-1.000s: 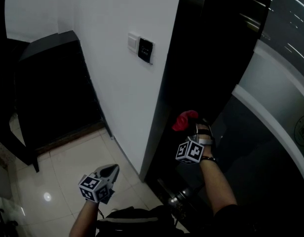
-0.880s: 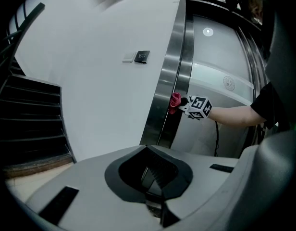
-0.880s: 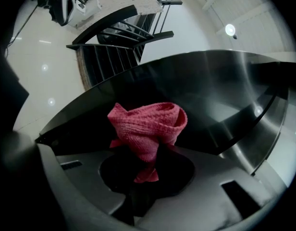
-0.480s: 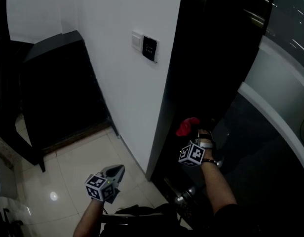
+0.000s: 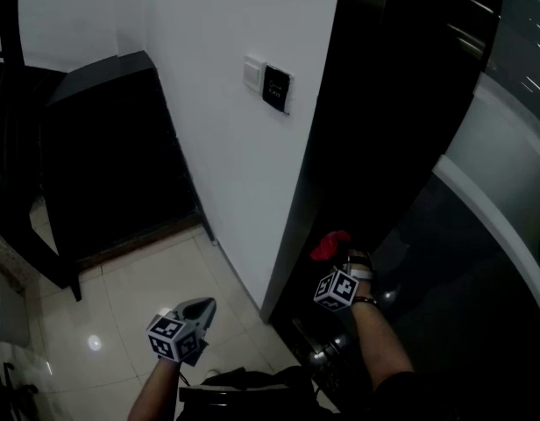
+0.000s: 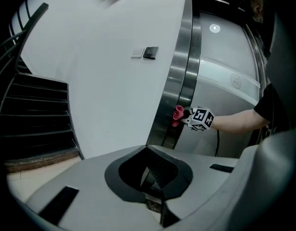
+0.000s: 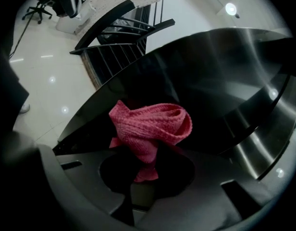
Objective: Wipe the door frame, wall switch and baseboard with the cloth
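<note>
In the head view my right gripper (image 5: 343,260) is shut on a bunched red cloth (image 5: 330,245), which presses against the low part of the dark metal door frame (image 5: 340,147). The right gripper view shows the cloth (image 7: 150,125) sticking out past the jaws against the shiny frame (image 7: 220,81). The wall switch (image 5: 277,87) sits on the white wall well above, left of the frame. My left gripper (image 5: 200,308) hangs low over the floor tiles, shut with nothing in it. From the left gripper view I see the cloth (image 6: 178,115) on the frame (image 6: 180,71) and the switch (image 6: 150,52).
A black stepped stair block (image 5: 103,147) stands against the wall at the left, with a black chair (image 5: 16,226) beside it. Pale glossy tiles (image 5: 138,288) cover the floor. A curved grey door panel (image 5: 498,191) fills the right side.
My right gripper has slid the red cloth downward along the door frame. The left gripper stays low and shut, hardly moved.
</note>
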Motion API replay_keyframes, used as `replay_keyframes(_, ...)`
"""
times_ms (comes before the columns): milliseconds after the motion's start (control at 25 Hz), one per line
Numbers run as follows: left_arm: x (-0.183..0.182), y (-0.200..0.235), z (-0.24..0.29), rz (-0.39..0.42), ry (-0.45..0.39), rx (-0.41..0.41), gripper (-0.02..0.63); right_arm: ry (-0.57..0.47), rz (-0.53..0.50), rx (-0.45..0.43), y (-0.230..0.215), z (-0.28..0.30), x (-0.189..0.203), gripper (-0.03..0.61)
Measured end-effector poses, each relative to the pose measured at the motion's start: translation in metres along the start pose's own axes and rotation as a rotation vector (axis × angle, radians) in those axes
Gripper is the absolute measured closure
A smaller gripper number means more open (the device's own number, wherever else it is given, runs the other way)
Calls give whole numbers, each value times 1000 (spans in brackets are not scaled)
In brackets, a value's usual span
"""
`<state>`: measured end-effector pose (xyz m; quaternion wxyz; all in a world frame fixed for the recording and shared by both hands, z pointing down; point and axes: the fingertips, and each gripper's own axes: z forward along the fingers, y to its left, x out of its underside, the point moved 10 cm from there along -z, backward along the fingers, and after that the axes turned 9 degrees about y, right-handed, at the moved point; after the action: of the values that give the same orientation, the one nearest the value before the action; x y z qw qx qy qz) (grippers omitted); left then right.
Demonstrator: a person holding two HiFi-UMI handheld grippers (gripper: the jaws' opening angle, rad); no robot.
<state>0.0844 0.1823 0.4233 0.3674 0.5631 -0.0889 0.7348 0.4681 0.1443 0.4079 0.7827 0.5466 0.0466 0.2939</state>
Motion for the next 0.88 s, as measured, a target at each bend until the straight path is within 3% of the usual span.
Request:
replay_keyframes(200, 3, 1, -7, -4, 2, -12, 621, 51, -22, -93, 24, 6, 0, 517)
replay_keyframes(360, 6, 3, -15, -15, -9, -27, 621, 80, -36, -292, 49, 8, 8, 517)
replay_keyframes(480, 11, 6, -17, -28, -16, -29, 621, 53, 8, -467, 73, -2, 22, 517)
replay_keyframes(600, 14, 8, -20, -32, -14, -46, 621, -11, 85, -596, 89, -21, 29, 518)
replay_keyframes(680, 12, 8, -24, -18, -49, -84, 621, -76, 155, -617, 88, -38, 27, 518)
replay_keyframes(880, 7, 12, -53, -9, -237, -228, 621, -284, 530, -600, 82, -87, 17, 518)
